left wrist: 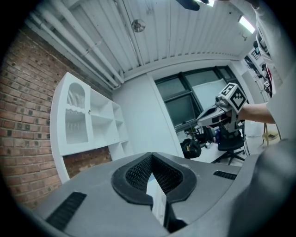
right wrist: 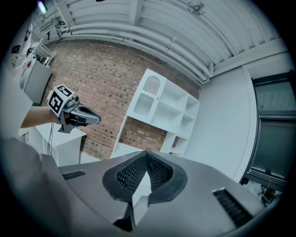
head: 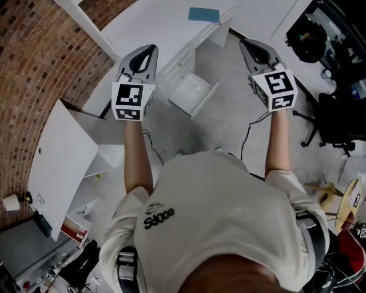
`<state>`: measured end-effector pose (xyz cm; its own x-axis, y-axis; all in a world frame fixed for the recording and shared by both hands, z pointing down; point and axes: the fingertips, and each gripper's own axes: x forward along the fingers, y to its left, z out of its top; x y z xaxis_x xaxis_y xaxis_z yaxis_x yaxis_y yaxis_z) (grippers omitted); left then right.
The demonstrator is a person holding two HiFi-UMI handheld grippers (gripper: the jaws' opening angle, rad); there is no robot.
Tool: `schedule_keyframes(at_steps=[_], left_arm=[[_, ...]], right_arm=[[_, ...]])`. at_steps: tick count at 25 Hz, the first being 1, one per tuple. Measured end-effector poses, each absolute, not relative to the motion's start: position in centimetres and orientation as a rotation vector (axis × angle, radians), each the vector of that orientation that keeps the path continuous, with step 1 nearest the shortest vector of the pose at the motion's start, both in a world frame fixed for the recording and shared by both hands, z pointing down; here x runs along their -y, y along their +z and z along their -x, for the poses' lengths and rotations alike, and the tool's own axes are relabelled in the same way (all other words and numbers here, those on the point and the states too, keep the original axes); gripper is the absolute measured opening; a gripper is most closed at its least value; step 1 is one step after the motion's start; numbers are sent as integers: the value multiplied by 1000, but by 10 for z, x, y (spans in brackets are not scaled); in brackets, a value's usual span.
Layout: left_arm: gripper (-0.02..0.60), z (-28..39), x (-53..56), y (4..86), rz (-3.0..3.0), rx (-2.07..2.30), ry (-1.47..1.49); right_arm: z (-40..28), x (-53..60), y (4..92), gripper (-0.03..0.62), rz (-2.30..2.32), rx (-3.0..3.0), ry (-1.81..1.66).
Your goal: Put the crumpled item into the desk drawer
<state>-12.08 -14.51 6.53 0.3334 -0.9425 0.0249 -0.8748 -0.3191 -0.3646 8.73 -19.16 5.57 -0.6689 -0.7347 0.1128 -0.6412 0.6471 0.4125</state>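
The white desk (head: 154, 34) stands ahead of me, and its drawer (head: 193, 93) is pulled open with nothing visible inside. No crumpled item shows in any view. A flat blue item (head: 204, 14) lies on the desk top. My left gripper (head: 152, 48) is held up over the desk's edge, left of the drawer. Its jaws are shut with nothing between them (left wrist: 151, 156). My right gripper (head: 243, 42) hangs over the floor, right of the drawer, and is also shut and empty (right wrist: 146, 153). Both gripper views point up at the walls and ceiling.
A white shelf unit (right wrist: 162, 113) stands against the brick wall (head: 40, 51). A white cabinet (head: 60, 163) is at my left. Black office chairs (head: 337, 123) and clutter fill the right side. Cables (head: 153, 150) run across the grey floor (head: 229, 109).
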Motion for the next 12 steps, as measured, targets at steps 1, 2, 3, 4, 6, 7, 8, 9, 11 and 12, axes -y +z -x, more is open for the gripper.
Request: schedule_keyframes(at_steps=[1, 2, 3, 4, 6, 7, 8, 9, 11, 12], left_arm=[[17, 121, 146, 65, 2313, -1629, -341], [17, 122, 146, 66, 2311, -1630, -345], [18, 122, 146, 67, 2309, -1632, -350], [17, 123, 146, 68, 2307, -1636, -355], [17, 123, 147, 69, 2303, -1648, -356], [17, 123, 147, 70, 2302, -1654, -354], [17, 123, 147, 71, 2301, -1661, -352], [17, 124, 147, 71, 2301, -1667, -350], [17, 124, 148, 73, 2301, -1673, -353], [17, 125, 149, 74, 2301, -1674, -359]], right_arm=[[-87, 193, 56, 6, -1111, 2598, -499], [-86, 194, 57, 6, -1111, 2600, -498], [-85, 195, 58, 6, -1109, 2603, -498], [-85, 195, 58, 6, -1106, 2605, -498], [-86, 196, 59, 6, -1102, 2611, -499], [-87, 196, 59, 6, -1101, 2612, -500], [-88, 197, 60, 6, -1101, 2611, -501], [-88, 198, 61, 6, -1102, 2607, -501], [-88, 201, 64, 5, -1104, 2594, -498], [-89, 202, 65, 6, -1103, 2591, -495]])
